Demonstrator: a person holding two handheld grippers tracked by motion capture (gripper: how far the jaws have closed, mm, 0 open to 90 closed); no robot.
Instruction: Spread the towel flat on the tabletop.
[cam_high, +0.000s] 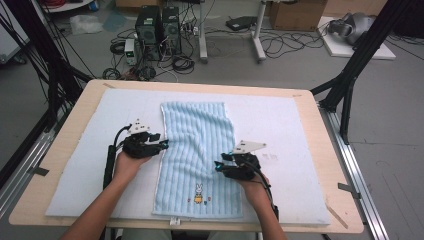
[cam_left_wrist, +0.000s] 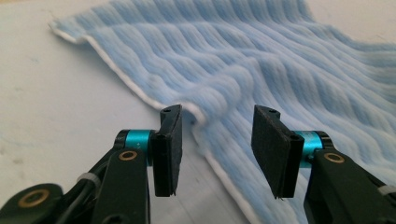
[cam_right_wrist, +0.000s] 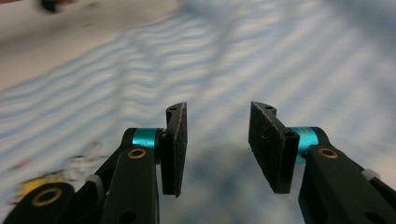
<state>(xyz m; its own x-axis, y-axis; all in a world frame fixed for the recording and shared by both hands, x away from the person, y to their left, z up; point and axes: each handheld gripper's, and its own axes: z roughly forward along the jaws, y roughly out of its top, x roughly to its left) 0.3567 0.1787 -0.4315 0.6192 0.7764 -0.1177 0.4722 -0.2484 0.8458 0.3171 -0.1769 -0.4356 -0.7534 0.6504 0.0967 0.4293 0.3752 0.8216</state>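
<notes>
A wooden worktop (cam_high: 310, 107) under a pale foam mat (cam_high: 280, 120) carries a light-blue towel (cam_high: 197, 145) laid out nearly flat, its long axis running from the person's edge toward the far side, its near hem just short of the mat's front border. The left claw (cam_high: 162, 144) sits at the towel's left long edge, about midway along it, and points inward across the cloth; in the left gripper view that white-trimmed edge (cam_left_wrist: 140, 91) runs up between its spread pads, where the hem has a small raised kink, yet the pads do not press on it. The right claw (cam_high: 219, 166) hovers over the towel's right half, nearer the person, also aimed inward; in the right gripper view its jaws stand parted above the ribbed pile with nothing between them. The left claw is judged the better placed, being already astride a hem, while the right one would have to reach the right long edge lying just outward of it. The towel itself is ribbed in soft wavy ridges, edged in white, and bears a small embroidered rabbit (cam_high: 199, 193) near its front hem.
</notes>
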